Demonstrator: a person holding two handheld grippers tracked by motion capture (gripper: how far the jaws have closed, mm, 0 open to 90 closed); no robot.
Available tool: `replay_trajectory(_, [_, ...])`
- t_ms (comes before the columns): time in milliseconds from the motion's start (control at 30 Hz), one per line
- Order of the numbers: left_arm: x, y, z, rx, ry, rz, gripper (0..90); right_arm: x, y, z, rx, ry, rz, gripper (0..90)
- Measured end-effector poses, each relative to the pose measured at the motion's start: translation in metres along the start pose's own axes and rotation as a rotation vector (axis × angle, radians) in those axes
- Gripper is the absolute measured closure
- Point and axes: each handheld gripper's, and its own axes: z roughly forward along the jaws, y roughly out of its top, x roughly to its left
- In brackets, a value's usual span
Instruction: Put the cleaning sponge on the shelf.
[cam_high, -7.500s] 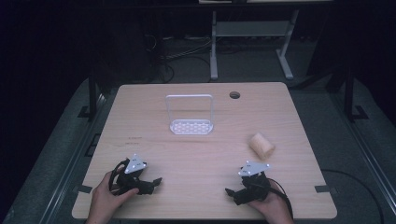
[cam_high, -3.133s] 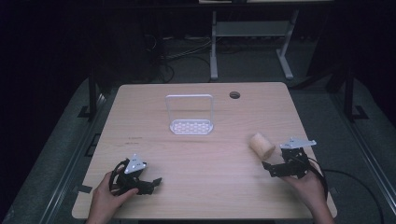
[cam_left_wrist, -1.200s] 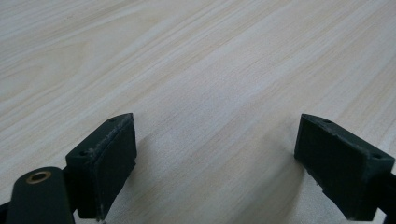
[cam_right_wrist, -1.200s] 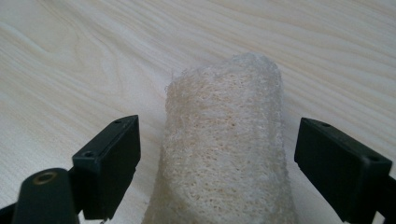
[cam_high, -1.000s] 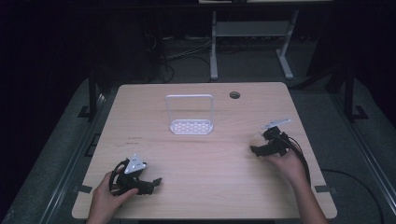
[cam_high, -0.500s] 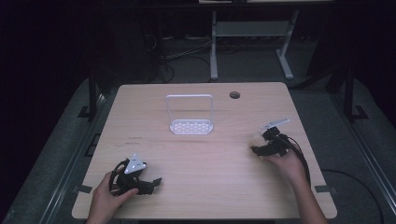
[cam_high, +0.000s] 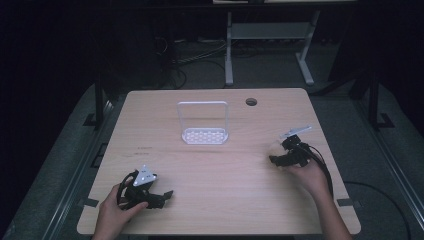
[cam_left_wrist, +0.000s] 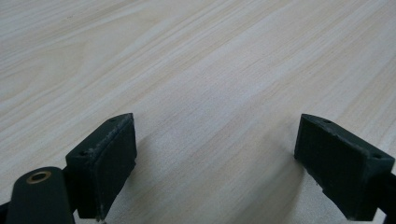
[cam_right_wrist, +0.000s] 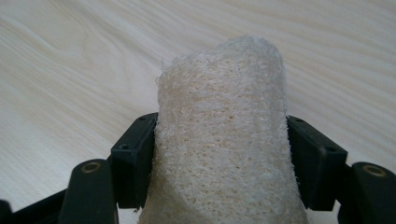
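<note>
A: Sponge (cam_right_wrist: 222, 135), one only, pale and fibrous, loofah-like. Sits between the jaws of the right gripper (cam_right_wrist: 219, 158), both pads pressed on its sides, jaws closed onto it about halfway.

B: Where on the counter?

A: Right side of the counter (cam_high: 220, 165), toward the right edge. In the high view the right gripper (cam_high: 277, 159) is there in the person's right hand (cam_high: 305, 175), with a pale bit of the sponge (cam_high: 276, 146) just showing at its front. Can't tell if it touches the wood or is lifted.

B: Left one?

A: Left gripper (cam_high: 167, 195) at the near left, in the left hand (cam_high: 117, 210), low on the counter. Its own view has the jaws spread wide, bare wood grain between them, nothing held.

B: Counts, quick.

A: Two grippers, two hands, one sponge, one white rack (cam_high: 204, 125). Rack stands upright at the middle, toward the far side, with a perforated base and a thin frame looping over it. Well apart from both grippers. One round hole (cam_high: 251, 102) in the counter near the far edge, right of the rack. One grey three-cornered plate on each gripper, so two.

B: Any writing, brands?

A: A small dark mark on the wood (cam_high: 145, 148) left of the rack, maybe print, too small to read. No readable label on grippers, sponge or rack.

B: Floor stuff?

A: Cables (cam_high: 185, 52) lying behind the counter and one white desk frame (cam_high: 270, 35) farther back. Rest is dark.
</note>
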Motion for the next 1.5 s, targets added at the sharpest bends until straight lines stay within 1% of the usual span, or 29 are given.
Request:
replay_trajectory(67, [0.0,0.0,0.0,-0.002,0.0,-0.003,12.2,0.002,0.003,-0.003,-0.011,0.009,-0.003,32.2])
replay_trajectory(100, [0.0,0.0,0.0,-0.004,0.0,-0.005,12.2,0.004,0.006,-0.006,-0.018,0.008,-0.014,32.2])
replay_trajectory(300, [0.0,0.0,0.0,-0.003,0.0,0.0,12.2,0.008,0.012,-0.011,-0.031,0.015,-0.025,32.2])
replay_trajectory(533, [0.0,0.0,0.0,-0.002,0.0,0.0,12.2,0.013,0.016,-0.01,-0.03,0.027,-0.035,32.2])
replay_trajectory(900, [0.0,0.0,0.0,-0.003,0.0,0.0,12.2,0.024,0.028,-0.007,-0.044,0.045,-0.073,32.2])
replay_trajectory(1067, [0.0,0.0,0.0,0.001,-0.001,0.001,12.2,0.03,0.034,-0.004,-0.041,0.059,-0.087,32.2])
replay_trajectory(1167, [0.0,0.0,0.0,0.0,0.0,0.0,12.2,0.033,0.038,-0.003,-0.044,0.064,-0.104,32.2])
replay_trajectory(1500, [0.0,0.0,0.0,0.0,0.0,0.0,12.2,0.043,0.048,0.0,-0.054,0.09,-0.124,32.2])
